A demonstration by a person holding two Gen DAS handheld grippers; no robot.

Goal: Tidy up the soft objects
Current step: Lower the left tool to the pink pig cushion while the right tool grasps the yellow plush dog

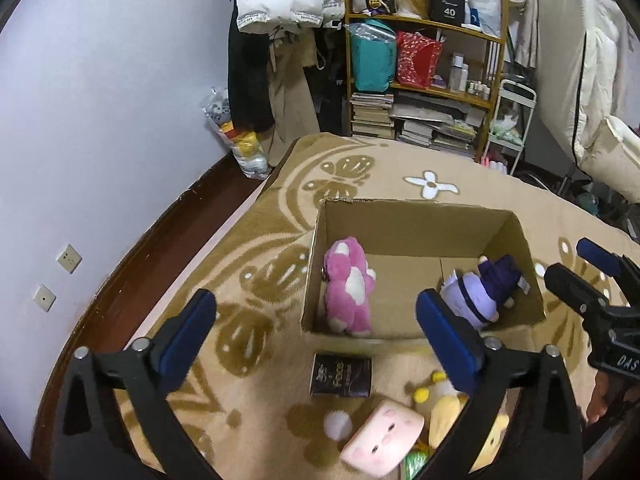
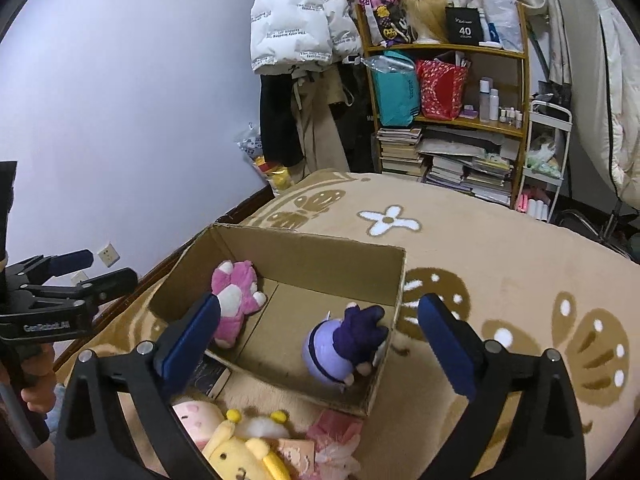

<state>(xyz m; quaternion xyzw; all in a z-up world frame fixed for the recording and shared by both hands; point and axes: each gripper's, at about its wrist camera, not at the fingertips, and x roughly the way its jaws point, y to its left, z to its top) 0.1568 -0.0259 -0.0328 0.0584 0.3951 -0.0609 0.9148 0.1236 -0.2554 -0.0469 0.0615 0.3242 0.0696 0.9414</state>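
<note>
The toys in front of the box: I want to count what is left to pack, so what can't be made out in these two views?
- Yellow plush, right wrist view: cut off by the bottom edge and the gripper frame.
- Square pink plush, left wrist view: lower end runs off the frame.
- Green item, left wrist view: mostly hidden by the finger; unidentifiable.
- Purple doll in the cardboard box: face turned away in both views.

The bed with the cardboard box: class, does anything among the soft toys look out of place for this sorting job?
Yes. A dark flat packet lies on the blanket just in front of the cardboard box, beside the unsorted plush toys. It looks stiff and printed, not soft, so it seems not to belong. The pink plush and purple doll lie in the box.
</note>
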